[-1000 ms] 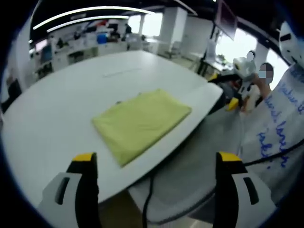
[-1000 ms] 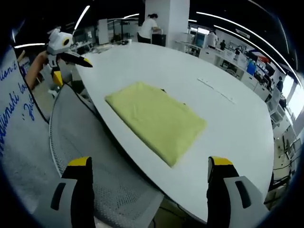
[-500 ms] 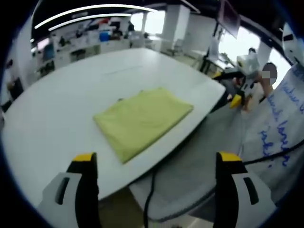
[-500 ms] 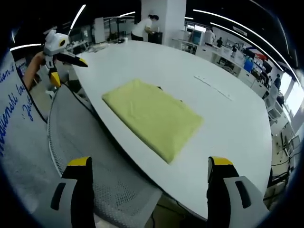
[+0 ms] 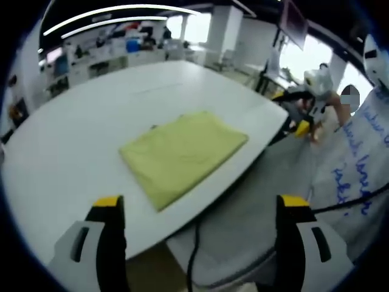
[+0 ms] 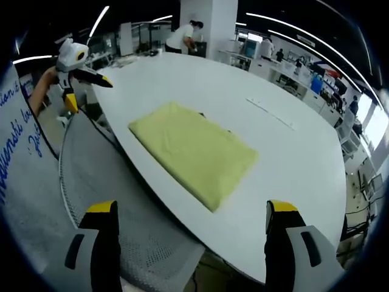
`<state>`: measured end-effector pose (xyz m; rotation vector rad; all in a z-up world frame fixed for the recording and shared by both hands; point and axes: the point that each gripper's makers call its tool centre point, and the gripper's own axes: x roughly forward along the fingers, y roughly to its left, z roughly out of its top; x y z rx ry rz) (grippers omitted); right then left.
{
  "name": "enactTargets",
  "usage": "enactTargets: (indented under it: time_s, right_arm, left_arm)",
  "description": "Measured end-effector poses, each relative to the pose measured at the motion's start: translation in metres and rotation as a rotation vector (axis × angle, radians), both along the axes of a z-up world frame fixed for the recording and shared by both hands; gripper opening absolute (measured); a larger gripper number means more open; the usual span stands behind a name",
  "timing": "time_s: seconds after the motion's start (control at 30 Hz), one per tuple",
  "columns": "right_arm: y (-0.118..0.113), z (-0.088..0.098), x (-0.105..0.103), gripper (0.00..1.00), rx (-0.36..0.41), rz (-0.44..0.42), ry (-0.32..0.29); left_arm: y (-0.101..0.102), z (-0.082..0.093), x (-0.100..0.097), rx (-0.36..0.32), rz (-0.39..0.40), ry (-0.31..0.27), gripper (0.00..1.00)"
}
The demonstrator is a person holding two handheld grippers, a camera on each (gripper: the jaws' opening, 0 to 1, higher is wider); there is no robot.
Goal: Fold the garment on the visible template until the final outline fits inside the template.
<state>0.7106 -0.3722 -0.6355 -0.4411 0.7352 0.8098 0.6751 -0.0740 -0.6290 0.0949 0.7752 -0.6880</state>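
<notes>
1. Your left gripper [image 5: 194, 210] and right gripper [image 6: 189, 210] are both spread wide and empty, held off the table edge above the grey mesh chair [image 6: 103, 182].
2. The folded yellow-green cloth garment [image 5: 182, 152] lies flat near the edge of the white oval table [image 5: 73, 140]; no template line is visible around it.
3. It looks finished: check each edge for overhang and keep it in frame before stopping.
4. Beyond are office desks [image 5: 115, 52].

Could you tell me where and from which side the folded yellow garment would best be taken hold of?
Probably the near corner of the yellow garment by the table edge, approached from the chair side: it lies flat, and that corner sits nearest both open grippers.
</notes>
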Motion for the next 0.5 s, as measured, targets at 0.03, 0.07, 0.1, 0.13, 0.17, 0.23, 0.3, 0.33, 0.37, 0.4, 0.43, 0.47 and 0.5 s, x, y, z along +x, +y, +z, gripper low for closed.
enactTargets:
  time_s: [0.03,0.07,0.1,0.13,0.17,0.23,0.3,0.33,0.37,0.4,0.43,0.47,0.5]
  right_arm:
    - [0.001,0.0004,0.0001,1.0,0.006,-0.001,-0.001]
    - [0.0012,0.0003,0.0,1.0,0.006,-0.002,-0.001]
    - [0.0017,-0.0005,-0.0006,1.0,0.006,-0.001,0.002]
    - [0.0017,-0.0013,-0.0012,1.0,0.004,0.0,0.004]
    - [0.0018,-0.0027,-0.0019,1.0,0.003,0.001,0.007]
    - [0.0016,-0.005,-0.0031,1.0,0.003,-0.001,0.017]
    - [0.0011,-0.0061,-0.0037,1.0,-0.001,-0.002,0.021]
    - [0.0009,-0.0065,-0.004,1.0,-0.001,-0.003,0.024]
    - [0.0007,-0.0068,-0.0043,1.0,-0.001,-0.004,0.026]
    - [0.0007,-0.0068,-0.0044,1.0,-0.001,-0.004,0.026]
    - [0.0006,-0.0068,-0.0043,1.0,-0.001,-0.004,0.026]
    - [0.0007,-0.0068,-0.0042,1.0,-0.001,-0.004,0.026]
    - [0.0008,-0.0068,-0.0041,1.0,-0.001,-0.005,0.027]
  left_arm:
    - [0.0,-0.0008,0.0001,0.0,0.0,0.005,1.0]
    - [0.0002,-0.0012,0.0004,0.002,-0.001,0.005,1.0]
    - [0.0004,-0.0012,0.0006,0.005,-0.003,0.005,1.0]
    - [0.0003,-0.0011,0.0006,0.005,-0.003,0.005,1.0]
    - [0.0001,-0.0006,0.0009,0.003,-0.005,0.004,1.0]
    - [0.0002,0.0002,0.0015,0.004,-0.005,0.001,1.0]
    - [0.0002,0.0005,0.002,0.004,-0.004,0.0,1.0]
    - [0.0007,-0.0001,0.0021,0.005,-0.002,0.001,1.0]
    - [0.0009,-0.0005,0.0021,0.007,-0.002,0.002,1.0]
    - [0.0008,-0.001,0.0017,0.007,-0.003,0.005,1.0]
    - [0.0005,-0.001,0.0015,0.007,-0.005,0.006,1.0]
    - [0.0003,-0.0008,0.0016,0.007,-0.005,0.004,1.0]
    - [0.0001,-0.0004,0.0018,0.006,-0.006,0.002,1.0]
